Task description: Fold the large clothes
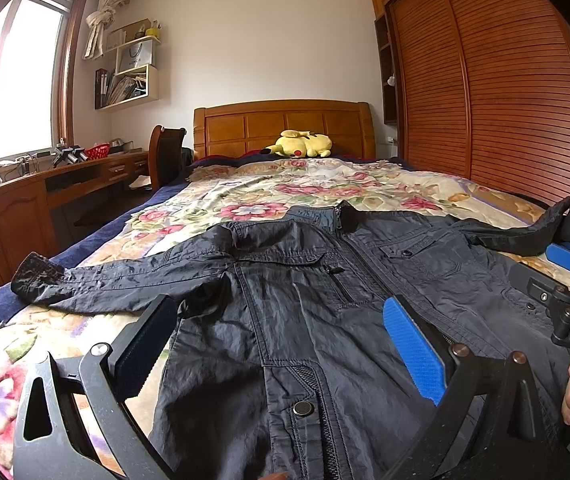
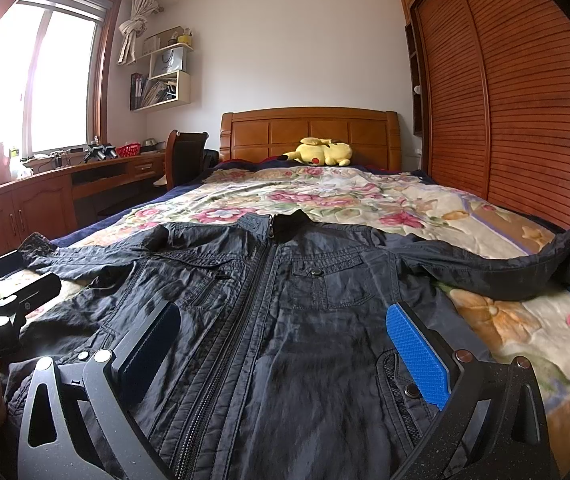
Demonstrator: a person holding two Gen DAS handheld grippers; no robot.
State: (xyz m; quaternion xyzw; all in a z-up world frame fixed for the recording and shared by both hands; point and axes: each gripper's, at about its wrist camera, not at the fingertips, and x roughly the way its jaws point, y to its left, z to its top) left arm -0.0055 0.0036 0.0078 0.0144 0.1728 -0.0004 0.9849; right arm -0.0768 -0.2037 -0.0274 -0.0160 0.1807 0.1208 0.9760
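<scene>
**Jacket spread flat, nothing gripped yet**

Hem of the dark jacket [image 1: 285,360] lies directly beneath both tongs, spread front-up on the bed [image 2: 505,328]. My left tongs [image 1: 281,344] and right tongs [image 2: 285,344] gape wide, empty. Fabric looks thin, limp, crinkly, probably light; I'd pinch a sleeve cuff [image 1: 35,274] ahead-left first

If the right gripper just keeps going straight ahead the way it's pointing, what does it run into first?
Most likely the dark jacket. The right gripper, open, points low across the jacket's front toward its chest pocket. Depth is unclear in the fisheye view, so it might skim over the fabric toward the floral bedspread.
</scene>
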